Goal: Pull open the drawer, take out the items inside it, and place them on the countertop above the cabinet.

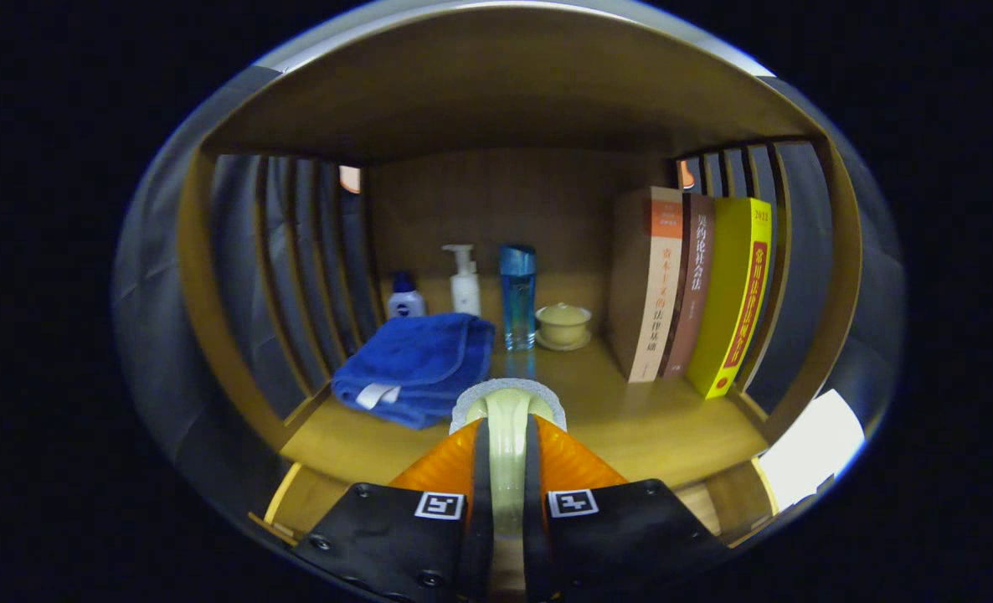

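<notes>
Jaws clamped narrow on a pale green sponge (506, 419), held edge-up in my gripper (506, 435) just above the countertop (630, 427). Beyond: 1 blue towel (417, 364), 3 bottles, 1 lidded cup (563, 324), 3 books upright. Can't see drawer contents.

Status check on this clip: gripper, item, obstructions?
Gripper shut on pale green item, held over countertop. Blue towel lies just ahead to one side. Open countertop space ahead.

Bare countertop (630, 427) lies open ahead, hemmed by blue towel (417, 360) (left) and standing books (693, 293) (right).
</notes>
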`<move>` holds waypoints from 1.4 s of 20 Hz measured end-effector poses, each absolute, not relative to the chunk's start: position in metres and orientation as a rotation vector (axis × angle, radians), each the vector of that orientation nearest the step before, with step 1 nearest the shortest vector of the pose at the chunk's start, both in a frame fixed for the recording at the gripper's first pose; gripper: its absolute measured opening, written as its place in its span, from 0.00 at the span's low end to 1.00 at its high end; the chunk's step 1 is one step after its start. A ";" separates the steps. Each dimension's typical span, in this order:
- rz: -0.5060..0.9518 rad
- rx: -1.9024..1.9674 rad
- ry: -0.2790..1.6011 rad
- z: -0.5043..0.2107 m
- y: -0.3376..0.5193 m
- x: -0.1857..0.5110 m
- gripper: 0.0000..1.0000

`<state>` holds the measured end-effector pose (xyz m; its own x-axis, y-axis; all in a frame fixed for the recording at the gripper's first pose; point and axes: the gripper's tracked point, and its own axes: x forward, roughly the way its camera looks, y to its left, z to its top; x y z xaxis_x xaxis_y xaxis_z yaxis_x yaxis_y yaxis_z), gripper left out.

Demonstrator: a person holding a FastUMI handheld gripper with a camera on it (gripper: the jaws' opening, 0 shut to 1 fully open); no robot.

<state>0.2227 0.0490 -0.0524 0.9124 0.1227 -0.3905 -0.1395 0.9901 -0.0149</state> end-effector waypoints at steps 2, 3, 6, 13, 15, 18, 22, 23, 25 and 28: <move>0.120 -0.059 0.423 -0.060 0.047 0.240 0.23; 0.119 -0.071 0.437 -0.068 0.048 0.248 0.23; 0.105 -0.075 0.487 -0.087 0.049 0.260 0.23; 0.075 -0.101 0.539 -0.111 0.047 0.272 0.24; 0.070 -0.104 0.536 -0.114 0.048 0.276 0.26; 0.068 -0.079 0.552 -0.122 0.048 0.273 0.33; 0.066 -0.060 0.556 -0.129 0.045 0.273 0.60; 0.066 -0.054 0.556 -0.130 0.045 0.272 0.70; 0.071 -0.048 0.553 -0.130 0.047 0.272 0.82; 0.086 -0.064 0.544 -0.127 0.049 0.268 0.90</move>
